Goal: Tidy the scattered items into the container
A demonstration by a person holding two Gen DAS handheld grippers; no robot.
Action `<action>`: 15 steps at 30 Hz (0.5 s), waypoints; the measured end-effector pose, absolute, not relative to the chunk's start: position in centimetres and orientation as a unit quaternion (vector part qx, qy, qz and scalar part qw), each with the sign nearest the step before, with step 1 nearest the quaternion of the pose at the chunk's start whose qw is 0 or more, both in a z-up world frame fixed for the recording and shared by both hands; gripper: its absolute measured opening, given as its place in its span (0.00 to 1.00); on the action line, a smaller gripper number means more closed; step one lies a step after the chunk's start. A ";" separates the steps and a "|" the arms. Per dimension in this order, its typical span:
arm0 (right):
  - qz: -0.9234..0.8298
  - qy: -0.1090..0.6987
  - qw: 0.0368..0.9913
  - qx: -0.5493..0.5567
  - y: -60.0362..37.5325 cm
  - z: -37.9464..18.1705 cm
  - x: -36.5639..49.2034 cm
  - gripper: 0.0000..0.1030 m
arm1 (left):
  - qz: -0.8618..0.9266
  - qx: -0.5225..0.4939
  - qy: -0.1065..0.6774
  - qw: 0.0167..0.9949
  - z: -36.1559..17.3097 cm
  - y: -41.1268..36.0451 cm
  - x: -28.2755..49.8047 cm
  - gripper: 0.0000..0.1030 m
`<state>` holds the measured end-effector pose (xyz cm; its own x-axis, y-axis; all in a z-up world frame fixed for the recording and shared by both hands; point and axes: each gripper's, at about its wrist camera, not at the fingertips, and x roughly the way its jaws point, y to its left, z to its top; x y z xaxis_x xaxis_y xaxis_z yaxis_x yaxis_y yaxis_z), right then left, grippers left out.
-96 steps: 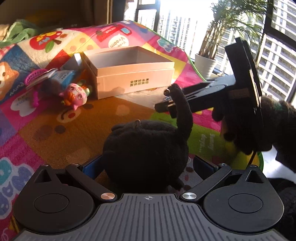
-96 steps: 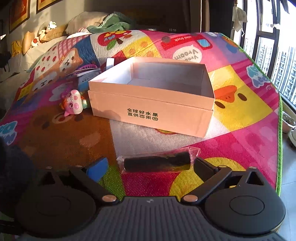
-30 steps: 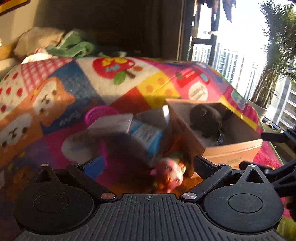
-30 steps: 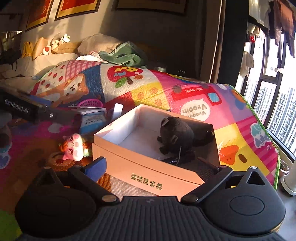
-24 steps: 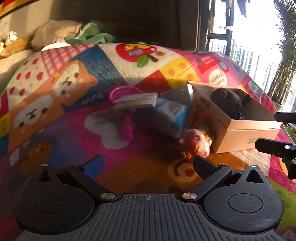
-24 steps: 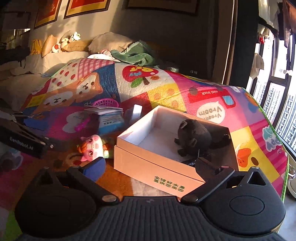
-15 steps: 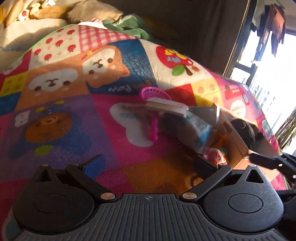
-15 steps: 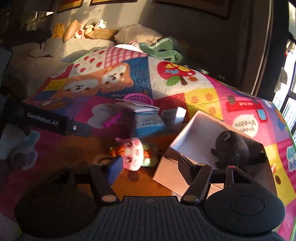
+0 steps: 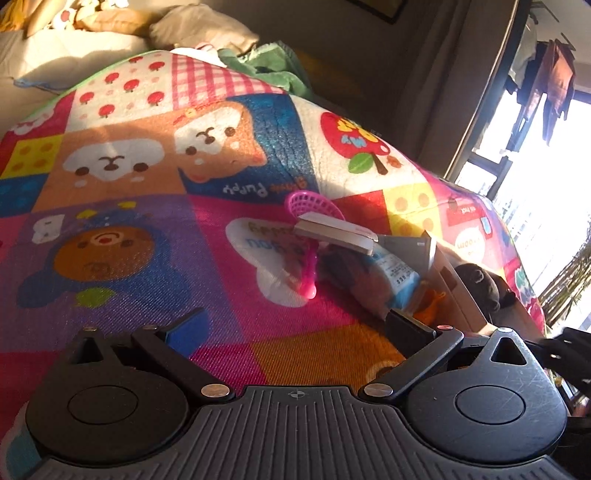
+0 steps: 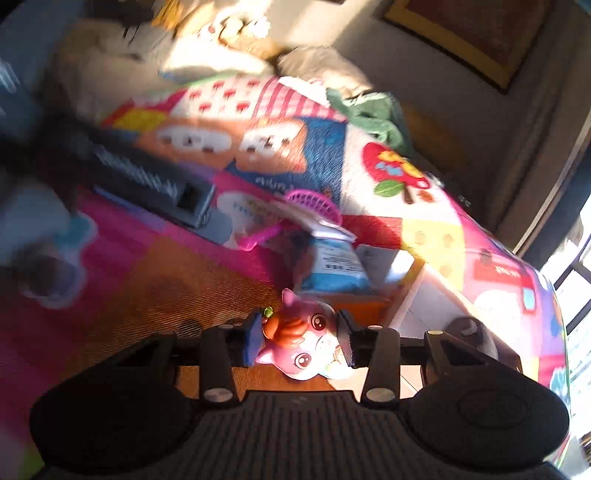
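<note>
My right gripper (image 10: pixel 299 339) is shut on a pink cat-faced toy (image 10: pixel 306 347), its fingers pressing both sides. The pale cardboard box (image 10: pixel 417 295) lies just right of it, with a black plush toy (image 10: pixel 469 332) inside; box (image 9: pixel 458 291) and plush (image 9: pixel 476 280) also show in the left wrist view. My left gripper (image 9: pixel 295 332) is open and empty above the play mat, short of a pile: a pink paddle toy (image 9: pixel 308 236), a flat white box (image 9: pixel 336 236) and a blue-white packet (image 9: pixel 388 277).
The colourful play mat (image 9: pixel 147 221) covers the surface. Pillows (image 9: pixel 155 26) and a green cloth (image 9: pixel 266 62) lie at the far end. A window (image 9: pixel 535 166) is on the right. The left gripper's body (image 10: pixel 140 177) crosses the right wrist view, blurred.
My right gripper has dropped to the pink cat toy and closed on it. My left gripper has swung left, away from the box, and stays open.
</note>
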<state>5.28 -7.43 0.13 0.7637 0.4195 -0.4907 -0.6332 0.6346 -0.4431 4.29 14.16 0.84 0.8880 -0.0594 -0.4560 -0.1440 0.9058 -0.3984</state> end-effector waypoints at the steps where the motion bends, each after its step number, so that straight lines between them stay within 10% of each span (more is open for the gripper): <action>1: 0.298 0.180 0.891 -0.291 -8.6 0.9 4.8 0.40 | 0.020 -0.209 0.232 0.950 0.9 13.9 4.2 1.00; 11: 0.187 0.231 0.931 -0.211 -19.9 2.5 2.8 0.42 | -0.050 -0.063 0.241 0.967 2.9 9.1 7.1 1.00; 15: 0.170 0.228 0.945 -0.160 -21.7 1.3 2.9 0.78 | -0.033 -0.048 0.242 0.969 4.3 9.1 11.3 1.00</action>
<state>2.85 -21.68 1.26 0.8387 0.2482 -0.4848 -0.3943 0.8908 -0.2260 11.33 9.10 4.25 0.8808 -0.0876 -0.4653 0.0416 0.9932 -0.1083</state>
